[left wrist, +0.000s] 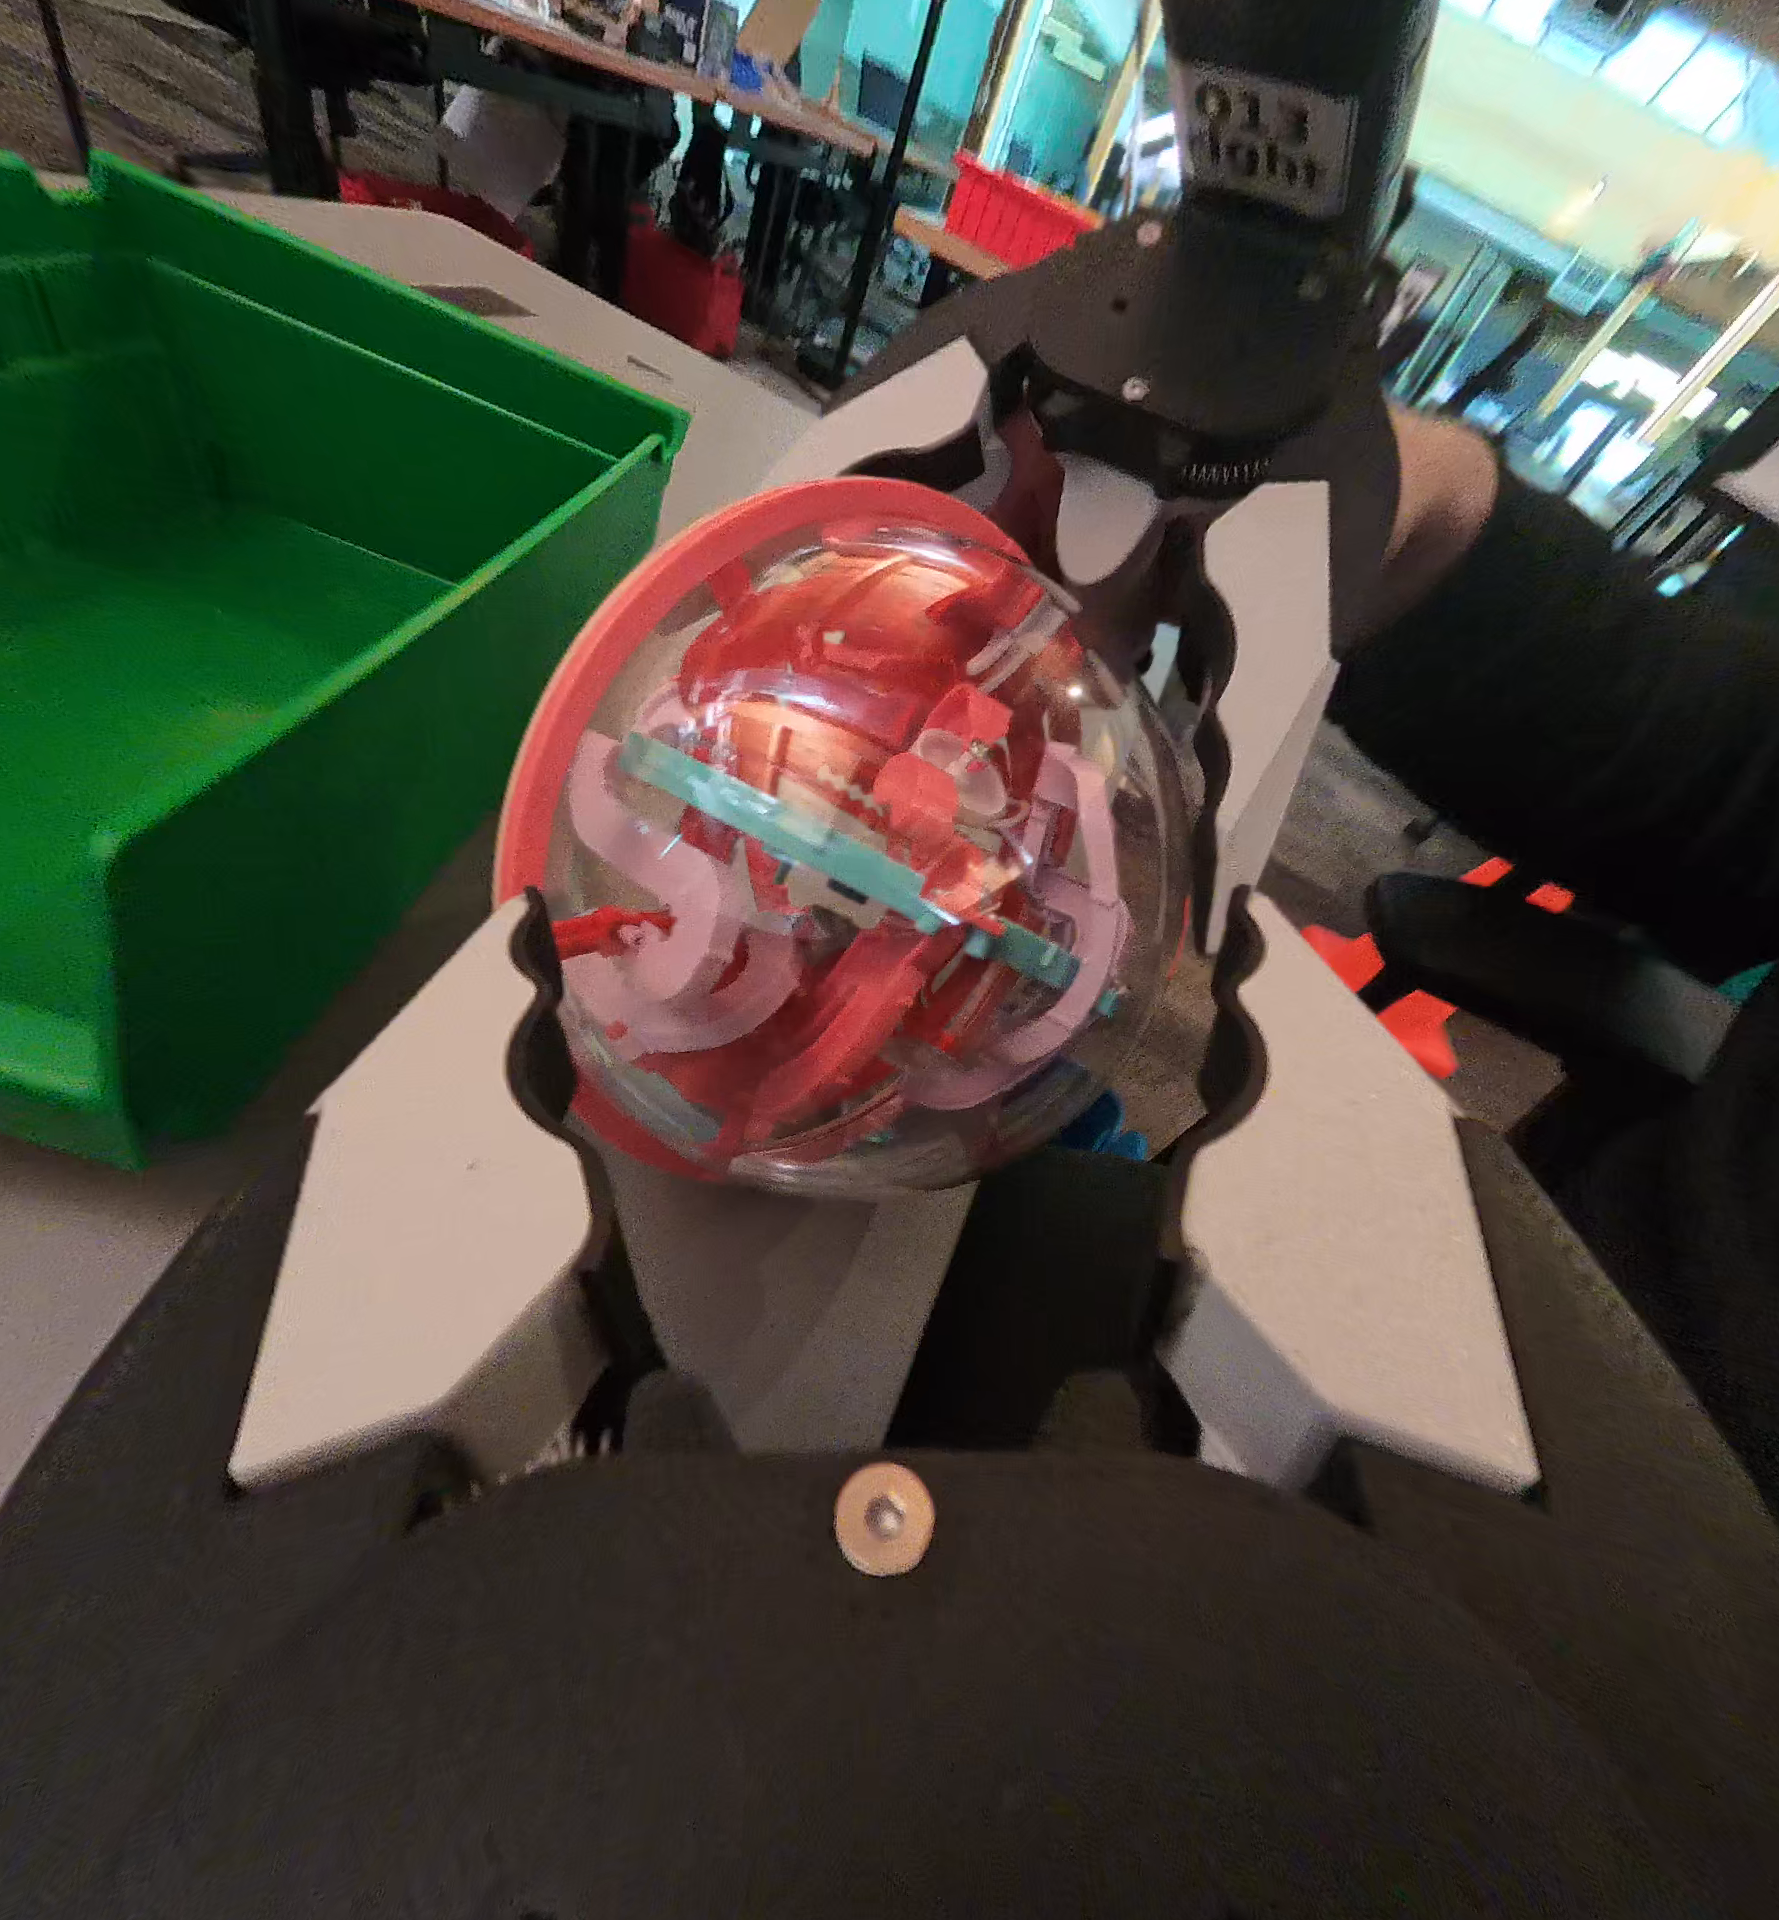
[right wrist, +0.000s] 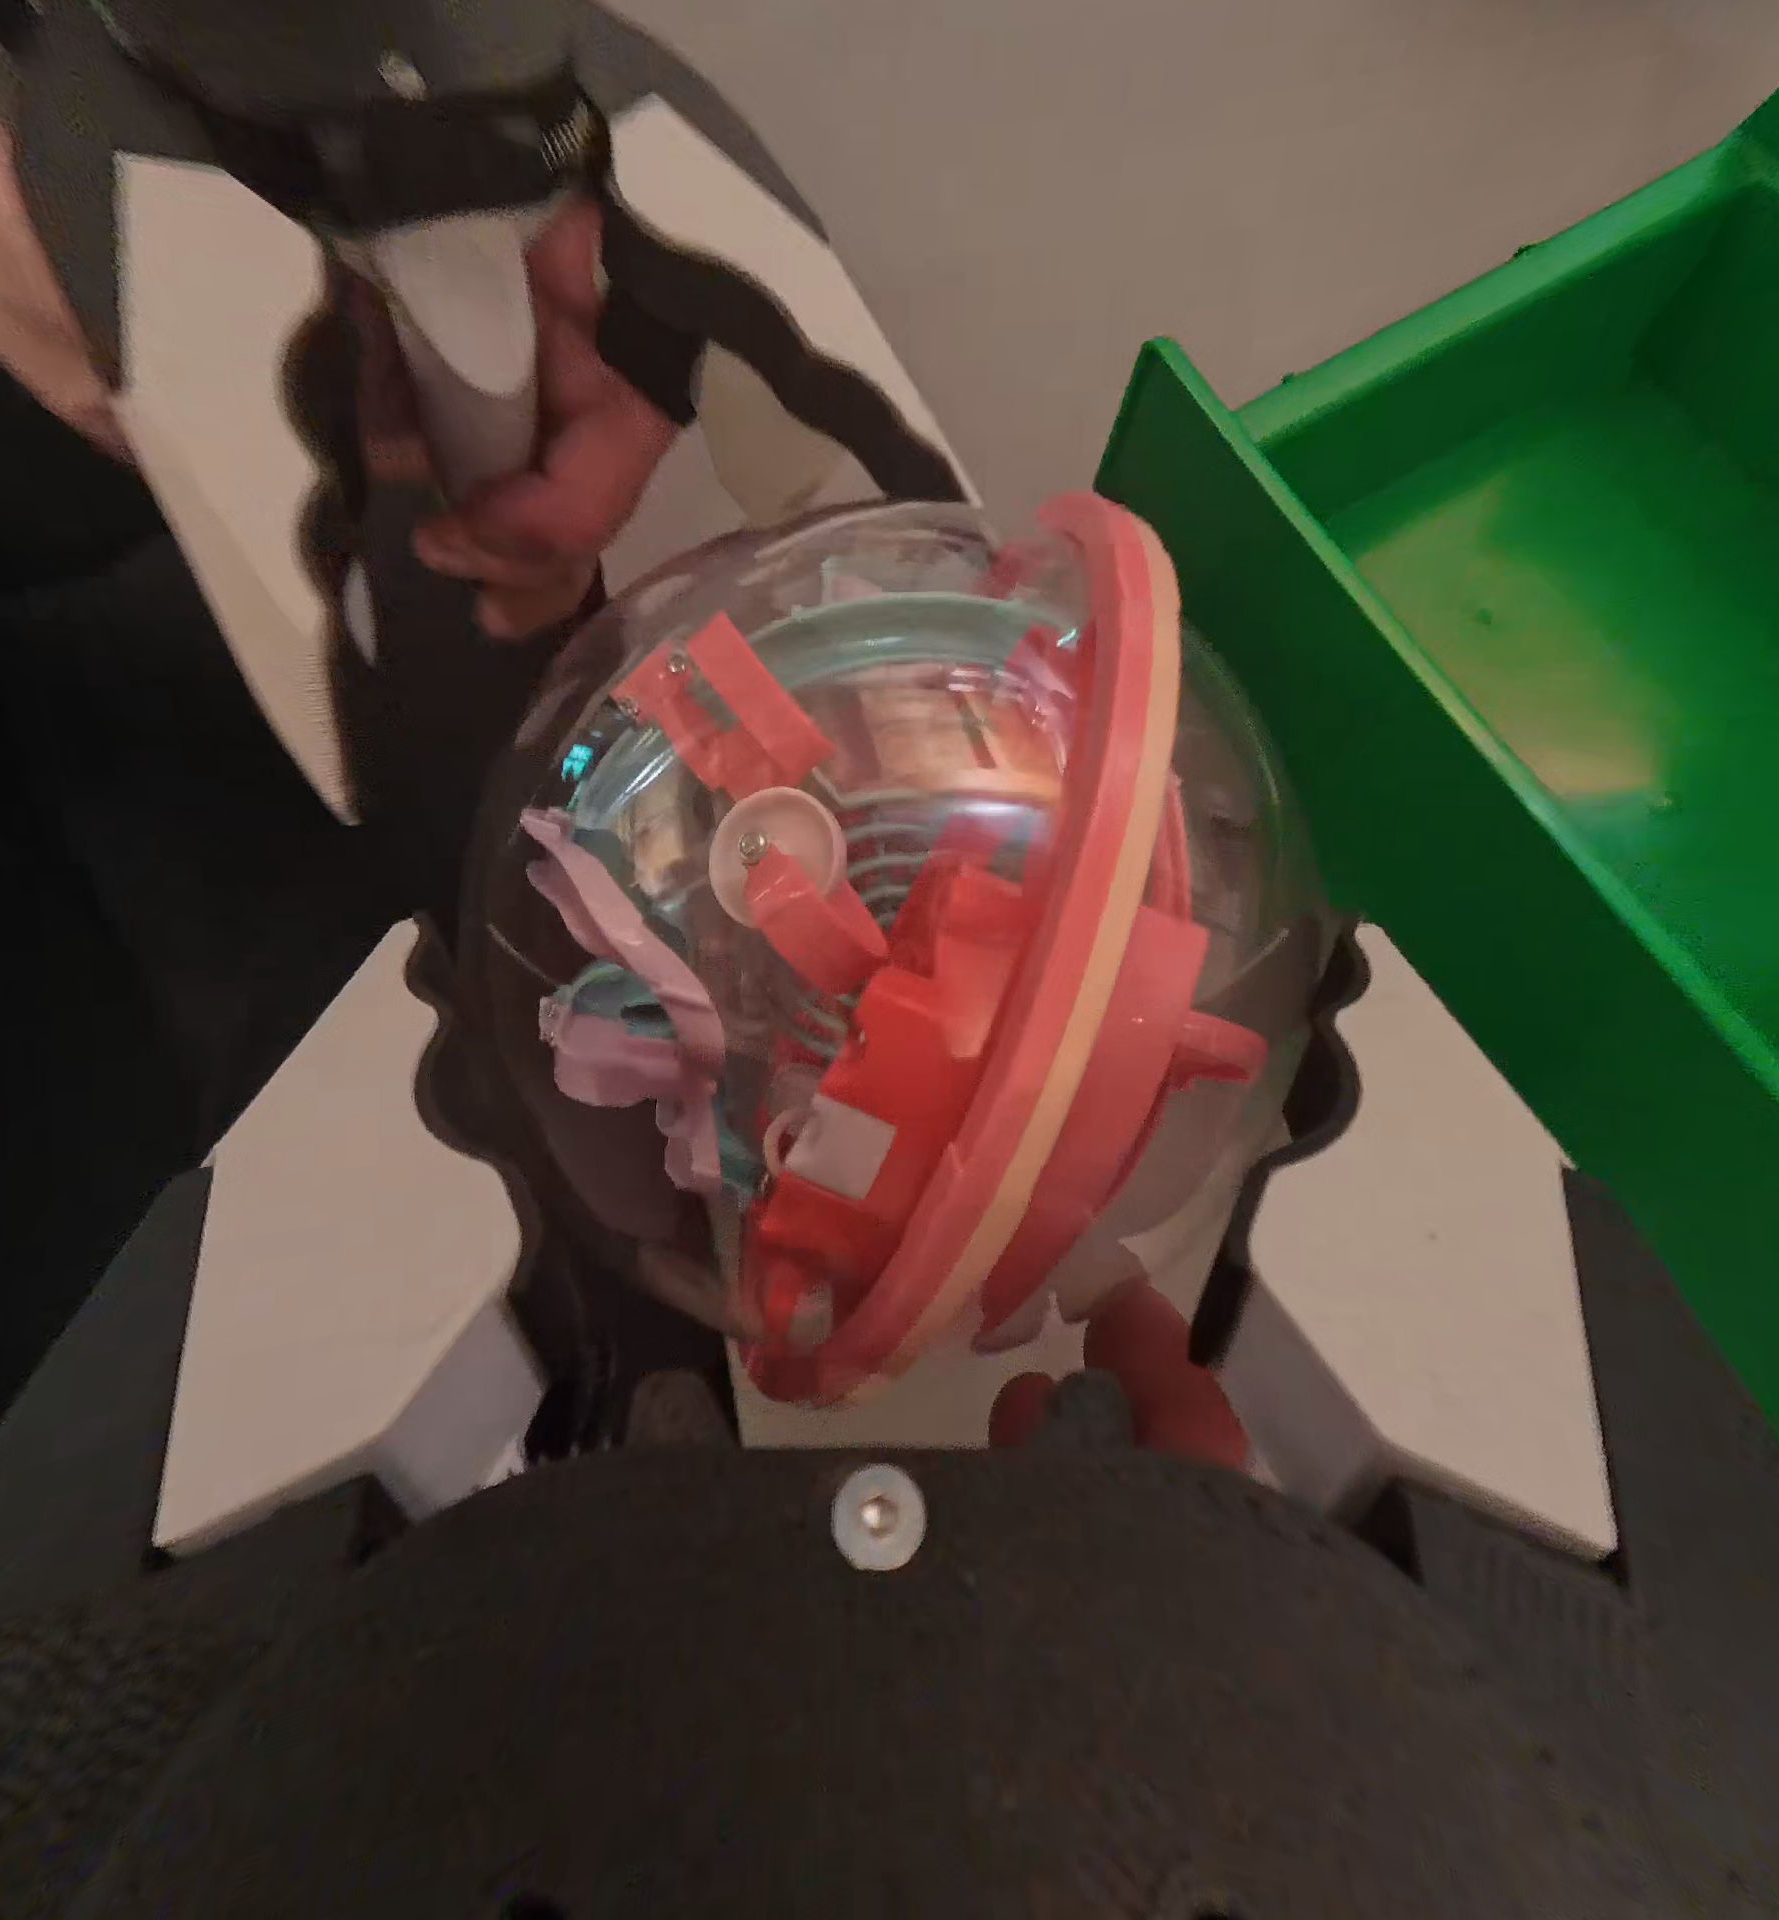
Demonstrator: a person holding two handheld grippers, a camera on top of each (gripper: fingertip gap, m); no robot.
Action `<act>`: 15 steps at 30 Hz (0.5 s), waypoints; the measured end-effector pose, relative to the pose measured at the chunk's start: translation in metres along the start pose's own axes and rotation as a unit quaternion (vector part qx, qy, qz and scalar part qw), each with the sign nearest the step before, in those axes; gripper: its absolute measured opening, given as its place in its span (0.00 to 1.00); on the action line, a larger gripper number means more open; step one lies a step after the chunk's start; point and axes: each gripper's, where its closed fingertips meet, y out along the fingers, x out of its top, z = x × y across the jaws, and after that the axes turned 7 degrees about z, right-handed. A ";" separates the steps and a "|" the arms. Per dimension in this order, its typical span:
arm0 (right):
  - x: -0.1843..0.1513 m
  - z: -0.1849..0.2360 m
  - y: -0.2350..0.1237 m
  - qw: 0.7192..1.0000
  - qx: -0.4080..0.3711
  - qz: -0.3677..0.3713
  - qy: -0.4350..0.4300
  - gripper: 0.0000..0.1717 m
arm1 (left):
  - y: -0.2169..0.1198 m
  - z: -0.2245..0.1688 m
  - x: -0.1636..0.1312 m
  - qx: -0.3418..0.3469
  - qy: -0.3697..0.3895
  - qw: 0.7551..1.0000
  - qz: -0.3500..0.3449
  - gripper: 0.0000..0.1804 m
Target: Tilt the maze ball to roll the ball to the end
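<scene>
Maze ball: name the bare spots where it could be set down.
Free: the green bin, its floor bare between its walls; the white table strip in front of the bin. Crowded: around the maze ball, with left gripper and right gripper flanking it.

Left wrist view: bright daylight from windows at top right, blown out there. Glare spots on the maze ball (left wrist: pixel 843 831) dome. Background soft, slight motion blur. Right wrist view: dimmer, warm light; far gripper at top left blurred. Green bin (right wrist: pixel 1550 644) glows. Strong fisheye bending at edges in both.
</scene>
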 end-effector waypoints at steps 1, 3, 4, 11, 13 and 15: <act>0.000 -0.003 0.001 1.000 -0.012 0.013 -0.011 0.91 | -0.001 0.001 0.005 0.010 0.017 1.000 0.003 0.69; -0.002 -0.008 0.004 0.998 -0.027 0.045 -0.032 0.91 | -0.004 0.003 0.012 0.022 0.045 0.999 0.009 0.69; -0.002 -0.008 0.006 0.997 -0.027 0.055 -0.038 0.90 | -0.005 0.006 0.012 0.023 0.040 0.999 0.017 0.70; 0.009 -0.006 0.004 0.999 0.013 0.034 -0.022 0.87 | -0.001 0.023 0.000 0.009 -0.041 0.999 0.004 0.69; 0.009 -0.005 0.001 0.999 0.017 0.038 -0.016 0.87 | 0.001 0.022 -0.001 -0.005 -0.055 0.998 -0.011 0.68; 0.007 -0.004 -0.002 0.998 0.020 0.051 -0.009 0.86 | 0.003 0.020 -0.002 -0.022 -0.066 0.997 -0.021 0.68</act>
